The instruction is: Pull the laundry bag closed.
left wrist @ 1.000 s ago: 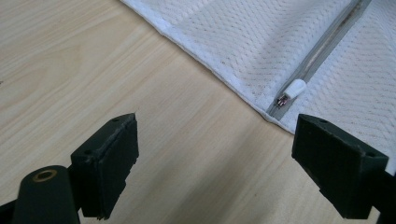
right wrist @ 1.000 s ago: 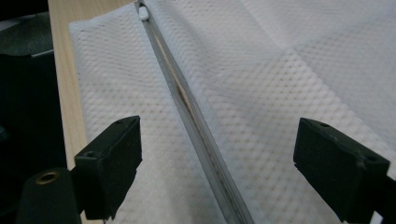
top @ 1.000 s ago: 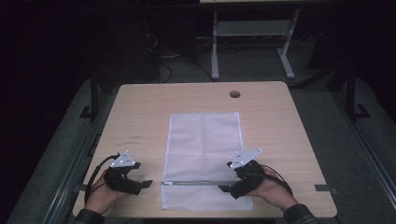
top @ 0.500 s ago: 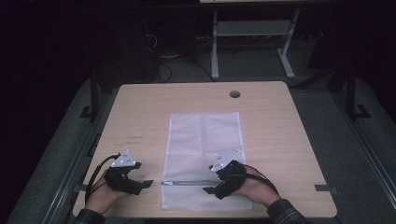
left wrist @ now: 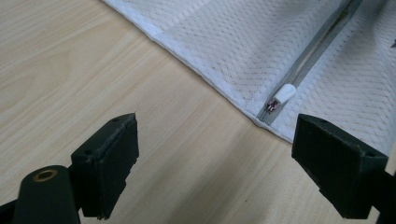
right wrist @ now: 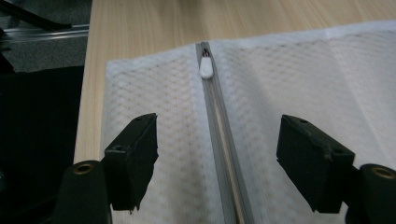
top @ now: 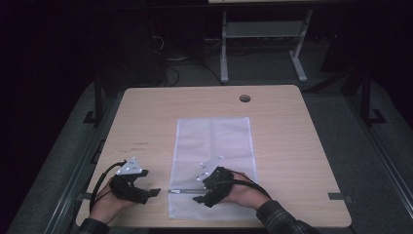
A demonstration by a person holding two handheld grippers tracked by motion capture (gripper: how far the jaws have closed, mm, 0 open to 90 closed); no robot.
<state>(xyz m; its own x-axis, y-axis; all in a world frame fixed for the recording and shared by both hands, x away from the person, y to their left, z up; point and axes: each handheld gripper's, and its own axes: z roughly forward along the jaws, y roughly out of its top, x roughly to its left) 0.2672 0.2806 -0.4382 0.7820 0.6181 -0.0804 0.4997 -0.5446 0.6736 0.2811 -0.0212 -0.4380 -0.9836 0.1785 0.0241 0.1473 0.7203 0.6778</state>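
On the near half of the light wooden table (top: 292, 146), approx. in the middle, lies a flat white mesh bag w/ a grey zipper (top: 212, 161), its long side going away from the person. The zipper line (top: 185, 191) crosses the bag near its front edge. The small white zipper pull (left wrist: 283, 93) sits at the bag's left end, just inside the hem; in the right gripper view it is at the far end of the zipper (right wrist: 206, 68).

Right gripper (top: 203, 194) is over the bag's front part, pointing to the left along the zipper. Its jaws stand apart on both sides of the zipper line, not touching it, nothing pinched between; they have just been closing a bit.

Left gripper (top: 152, 192) rests on bare wood just beside the bag's left edge, jaws wide apart, holding nothing; the pull lies just beyond them.

Further back on the table, a round cable hole (top: 245, 98). Behind the table, a grey metal frame (top: 263, 39) on the dark floor.
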